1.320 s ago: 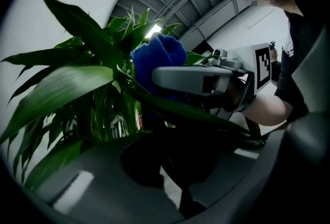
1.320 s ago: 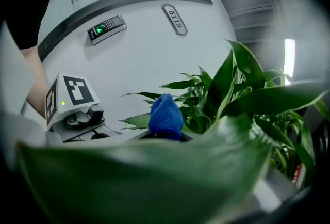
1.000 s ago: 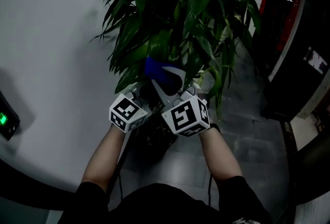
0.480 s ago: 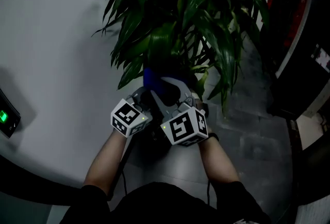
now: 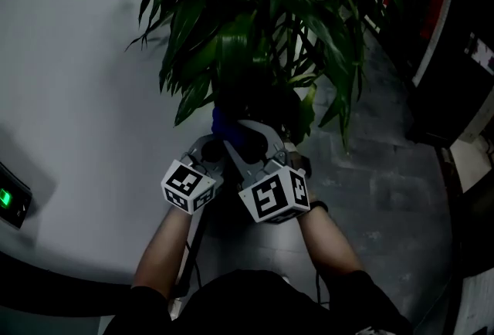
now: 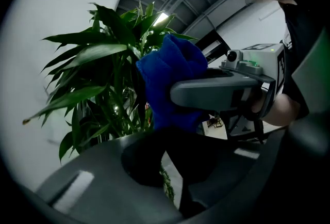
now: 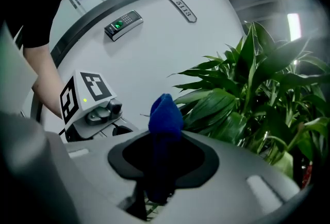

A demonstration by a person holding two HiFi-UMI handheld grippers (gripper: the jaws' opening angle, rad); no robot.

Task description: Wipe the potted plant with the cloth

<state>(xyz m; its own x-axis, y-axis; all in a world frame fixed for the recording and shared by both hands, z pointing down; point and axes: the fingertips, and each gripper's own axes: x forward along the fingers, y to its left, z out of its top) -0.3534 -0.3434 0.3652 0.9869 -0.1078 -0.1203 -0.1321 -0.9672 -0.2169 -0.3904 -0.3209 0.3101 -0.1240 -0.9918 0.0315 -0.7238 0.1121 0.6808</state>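
Note:
The potted plant [image 5: 255, 32] fills the top of the head view with long green leaves [image 7: 247, 94]; its pot is hidden in the dark under my hands. A blue cloth [image 5: 226, 125] sits at the lower edge of the foliage. My right gripper [image 5: 248, 137] is shut on that cloth [image 7: 165, 114], which sticks up between its jaws. My left gripper [image 5: 207, 150] is close beside it on the left, jaws together with nothing between them. From the left gripper view the cloth [image 6: 167, 78] bulges in front of the leaves [image 6: 98, 73].
A curved white wall [image 5: 69, 55] stands left of the plant, with a keypad showing a green light [image 5: 8, 198]. Grey floor tiles [image 5: 378, 194] lie to the right. Dark cabinets with a red strip [image 5: 455, 55] stand at the far right.
Both grippers and the cloth have drawn back a little toward the person, lower in the head view. The cloth stays pinched in the right gripper.

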